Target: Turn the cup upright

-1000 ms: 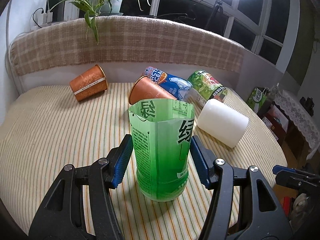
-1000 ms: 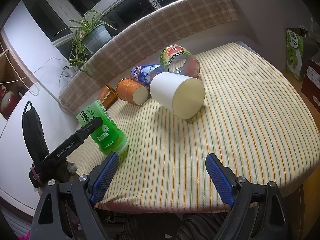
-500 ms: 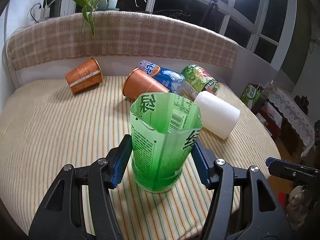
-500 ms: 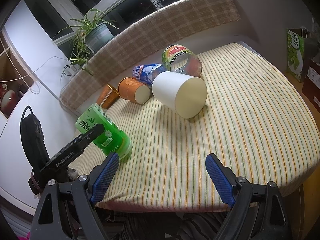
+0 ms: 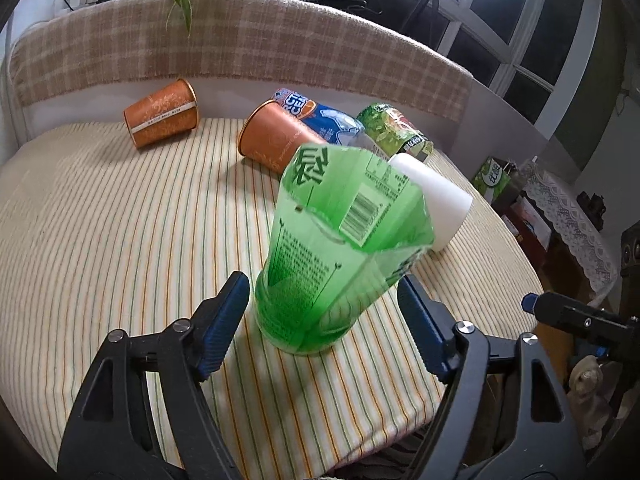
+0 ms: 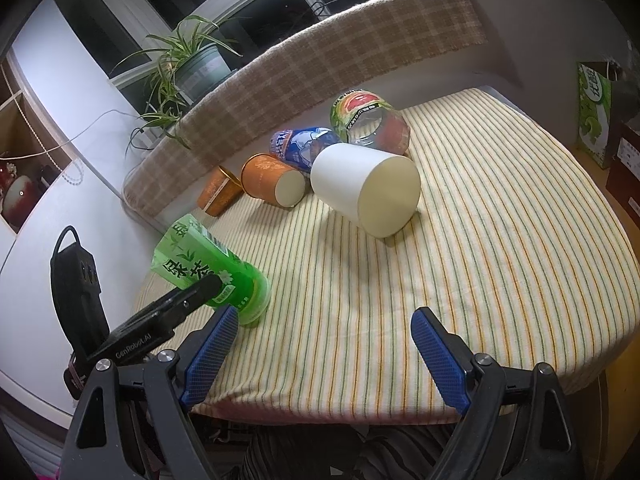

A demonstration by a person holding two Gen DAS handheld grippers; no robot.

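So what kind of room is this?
Probably a home, a window nook: a table with a striped cloth, a potted spider plant on the sill, dark windows and a plaid-covered backrest.

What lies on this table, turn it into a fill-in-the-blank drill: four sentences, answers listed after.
The green cup stands with its open end facing ____.
The white cup lies on its ____.
The orange cups on the striped tablecloth number ____.
The right gripper is open and holds ____.
Missing words: up; side; two; nothing.
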